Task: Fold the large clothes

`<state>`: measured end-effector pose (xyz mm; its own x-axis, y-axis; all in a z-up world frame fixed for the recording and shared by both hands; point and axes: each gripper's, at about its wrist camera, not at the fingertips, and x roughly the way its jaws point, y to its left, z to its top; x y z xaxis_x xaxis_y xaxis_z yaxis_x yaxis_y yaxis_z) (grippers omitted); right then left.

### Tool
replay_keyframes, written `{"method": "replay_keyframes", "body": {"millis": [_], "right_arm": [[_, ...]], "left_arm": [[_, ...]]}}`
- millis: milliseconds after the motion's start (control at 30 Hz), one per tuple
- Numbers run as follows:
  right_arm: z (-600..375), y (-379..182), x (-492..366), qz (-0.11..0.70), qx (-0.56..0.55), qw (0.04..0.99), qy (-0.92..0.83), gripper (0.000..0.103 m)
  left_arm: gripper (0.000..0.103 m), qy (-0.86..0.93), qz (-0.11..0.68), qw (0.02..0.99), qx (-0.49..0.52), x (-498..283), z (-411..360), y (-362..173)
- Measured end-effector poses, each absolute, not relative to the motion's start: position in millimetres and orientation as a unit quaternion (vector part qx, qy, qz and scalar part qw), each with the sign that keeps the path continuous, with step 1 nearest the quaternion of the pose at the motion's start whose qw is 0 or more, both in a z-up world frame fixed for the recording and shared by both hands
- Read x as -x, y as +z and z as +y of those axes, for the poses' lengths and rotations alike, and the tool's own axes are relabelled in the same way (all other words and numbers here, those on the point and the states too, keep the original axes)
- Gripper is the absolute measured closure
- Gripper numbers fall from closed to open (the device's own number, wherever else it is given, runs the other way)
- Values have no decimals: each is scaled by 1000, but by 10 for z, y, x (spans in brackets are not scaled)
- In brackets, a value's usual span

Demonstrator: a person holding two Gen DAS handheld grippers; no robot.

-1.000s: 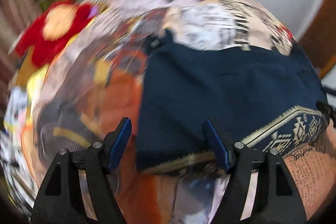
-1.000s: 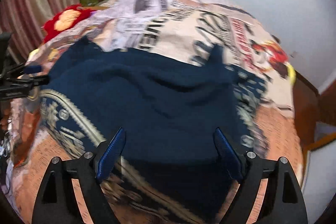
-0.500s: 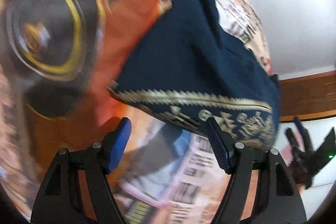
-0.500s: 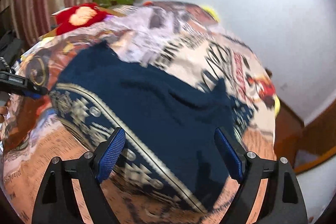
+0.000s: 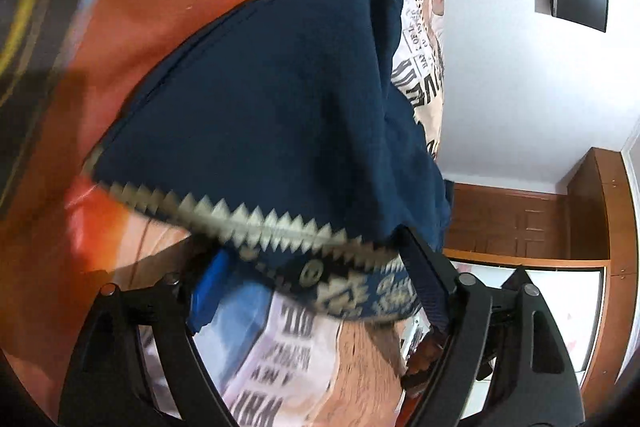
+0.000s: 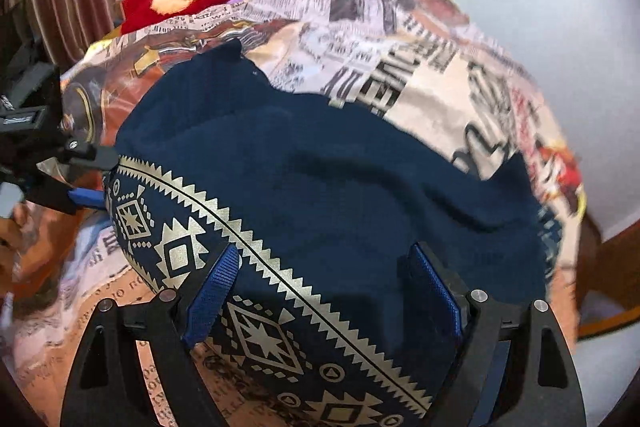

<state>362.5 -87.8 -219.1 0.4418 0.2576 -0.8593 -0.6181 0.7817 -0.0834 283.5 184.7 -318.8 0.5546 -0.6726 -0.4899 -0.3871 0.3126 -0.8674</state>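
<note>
The left gripper point(image 5: 316, 279) has rolled and dropped to the navy garment's point(image 6: 320, 187) patterned hem point(image 5: 280, 227) at 6 o'clock, its fingers opening around that edge to grasp it, while the right gripper point(image 6: 328, 291) hovers spread wide and empty.

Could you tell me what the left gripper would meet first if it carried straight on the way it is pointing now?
Most likely the patterned border of the navy garment. The left gripper has its jaws opening around that edge, which lies on the printed bedspread. Depth is blurred, so it may already be brushing it.
</note>
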Motion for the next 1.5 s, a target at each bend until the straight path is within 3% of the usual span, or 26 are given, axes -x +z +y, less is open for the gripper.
{"method": "replay_keyframes", "body": {"millis": [133, 400, 433, 500, 533, 600, 667, 900, 1100, 1300, 1500], "right_arm": [[-983, -2268, -3732, 491, 143, 815, 272, 13], [-952, -2307, -3705, 485, 165, 812, 281, 10], [-954, -2315, -3708, 485, 167, 811, 281, 10], [-948, -2336, -3702, 484, 176, 809, 283, 10], [-947, -2341, -3699, 484, 179, 808, 283, 10], [-947, -2347, -3692, 483, 183, 808, 284, 10], [-959, -2336, -3693, 484, 181, 808, 283, 10], [-1118, -2181, -3655, 479, 161, 818, 276, 10], [-1523, -1959, -3582, 463, 132, 838, 257, 10], [-2106, -1669, -3495, 446, 85, 863, 220, 10], [-2667, -1385, -3335, 423, 57, 886, 180, 10]], "left_arm": [[22, -94, 454, 679, 569, -3033, 1805, -3183], [23, -32, 449, 731, 513, -3483, 1737, -3214], [26, -25, 445, 735, 510, -3529, 1734, -3214], [43, -3, 445, 744, 498, -3594, 1732, -3211], [58, 8, 444, 751, 488, -3610, 1737, -3193], [74, 20, 438, 768, 467, -3618, 1745, -3120], [81, 27, 427, 796, 429, -3583, 1706, -2935], [85, 77, 375, 890, 249, -3511, 1376, -2050], [85, 73, 324, 942, 36, -3515, 554, -1440], [85, 4, 297, 950, -96, -3576, -422, -1392], [85, -128, 349, 921, -116, -3581, -939, -1646]]}}
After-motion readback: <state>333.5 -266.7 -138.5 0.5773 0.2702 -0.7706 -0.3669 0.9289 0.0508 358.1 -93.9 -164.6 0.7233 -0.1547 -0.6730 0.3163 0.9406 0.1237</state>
